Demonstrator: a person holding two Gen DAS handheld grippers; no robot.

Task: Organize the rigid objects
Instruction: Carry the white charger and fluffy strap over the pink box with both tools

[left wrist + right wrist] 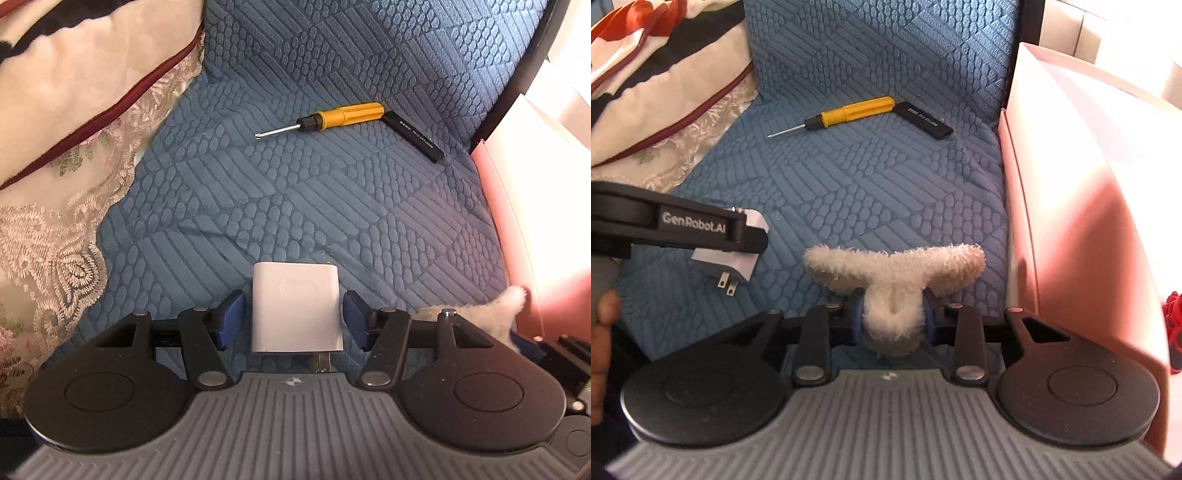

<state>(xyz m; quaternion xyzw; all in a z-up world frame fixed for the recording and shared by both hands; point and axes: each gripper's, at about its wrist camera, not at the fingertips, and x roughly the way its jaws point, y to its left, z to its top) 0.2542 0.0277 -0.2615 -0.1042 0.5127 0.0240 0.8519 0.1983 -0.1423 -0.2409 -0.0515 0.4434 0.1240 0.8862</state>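
Holding one item in each gripper above the blue cushion.
Right gripper [892, 314] pinches a fluffy toy [894, 277]; left gripper [293, 317] brackets a white charger [295, 306], contact unclear, seemingly for sorting into the pink box [1071, 184] at right. Screwdriver [332, 117] and black stick [415, 136] wait upper centre.

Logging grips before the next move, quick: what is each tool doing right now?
Left tool: around the white plug adapter, pads not touching it.
Right tool: shut on the fluffy white toy.

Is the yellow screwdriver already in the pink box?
No, the yellow screwdriver lies on the blue cushion, left of the pink box, its handle end by a black stick.
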